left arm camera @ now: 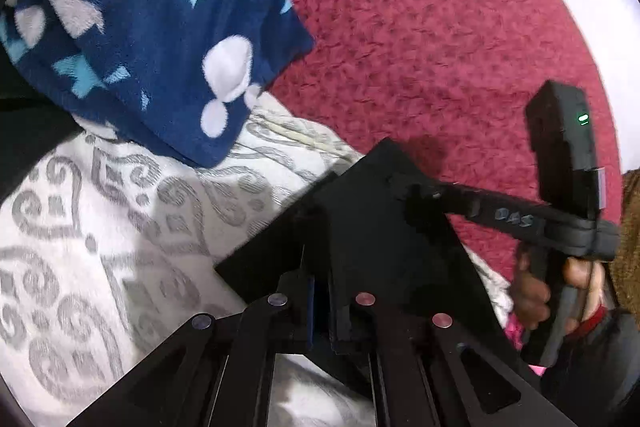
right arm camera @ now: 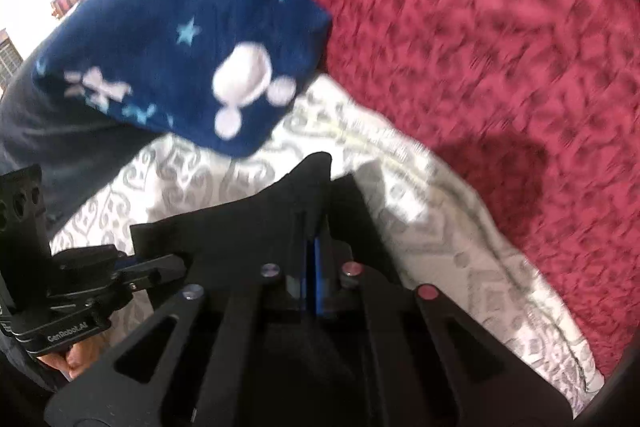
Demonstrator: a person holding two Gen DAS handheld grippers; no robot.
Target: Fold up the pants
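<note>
Black pants (left arm camera: pixel 360 211) hang as a dark fabric sheet between both grippers, above a white and grey patterned cloth (left arm camera: pixel 100 227). My left gripper (left arm camera: pixel 316 287) is shut on an edge of the black pants. My right gripper (right arm camera: pixel 312 259) is shut on the same black pants (right arm camera: pixel 280 211). In the left wrist view the right gripper's body (left arm camera: pixel 560 219) shows at the right, held by a hand. In the right wrist view the left gripper's body (right arm camera: pixel 80 291) shows at the lower left.
A folded navy fleece item with white and blue star shapes (left arm camera: pixel 152 27) lies on the white patterned cloth (right arm camera: pixel 440 207). Both rest on a dark red textured bedspread (left arm camera: pixel 440 27), which also shows in the right wrist view (right arm camera: pixel 480 27).
</note>
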